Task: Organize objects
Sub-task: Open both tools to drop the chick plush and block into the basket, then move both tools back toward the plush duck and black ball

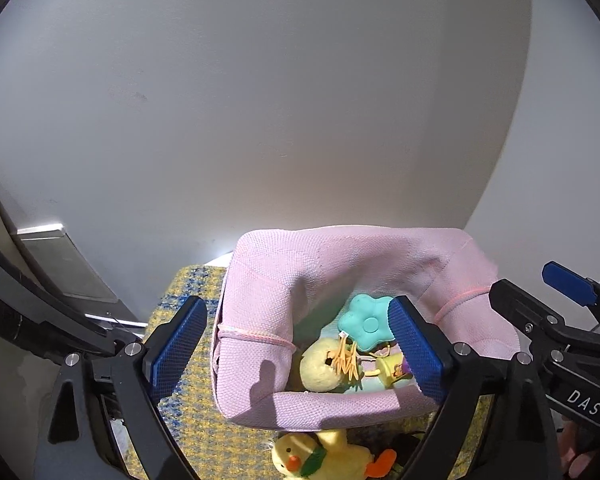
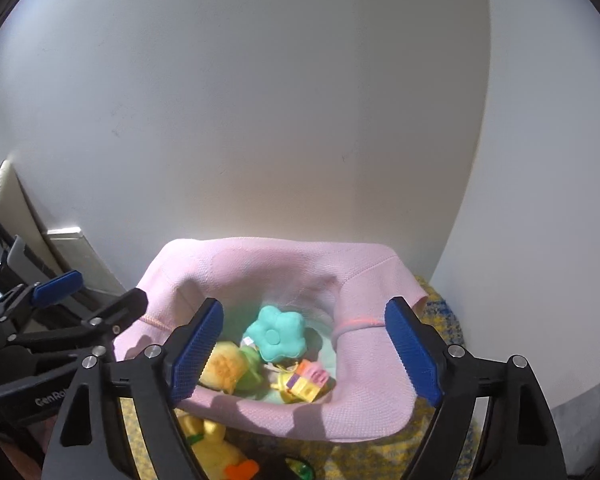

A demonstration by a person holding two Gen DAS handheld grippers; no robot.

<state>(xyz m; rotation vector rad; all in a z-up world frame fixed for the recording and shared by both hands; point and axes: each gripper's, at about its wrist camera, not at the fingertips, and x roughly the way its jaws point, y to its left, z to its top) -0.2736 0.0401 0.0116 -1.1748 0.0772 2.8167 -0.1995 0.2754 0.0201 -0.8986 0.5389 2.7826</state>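
The left gripper (image 1: 298,344) was held with jaws apart, astride the near left corner of a pink basket (image 1: 260,292). The right gripper (image 2: 304,346) was likewise spread over the basket's mouth, nothing clamped. A teal flower (image 2: 276,336) lay inside; a duck (image 1: 320,458) was left on the mat (image 1: 188,432) in front.

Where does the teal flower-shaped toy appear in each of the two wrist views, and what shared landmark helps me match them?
Left wrist view: the teal flower toy is right of centre, inside the pink fabric basket.
Right wrist view: it is near the centre, at the back of the basket's contents.
Shared landmark: the yellow duck plush lies on the mat outside the basket's near wall.
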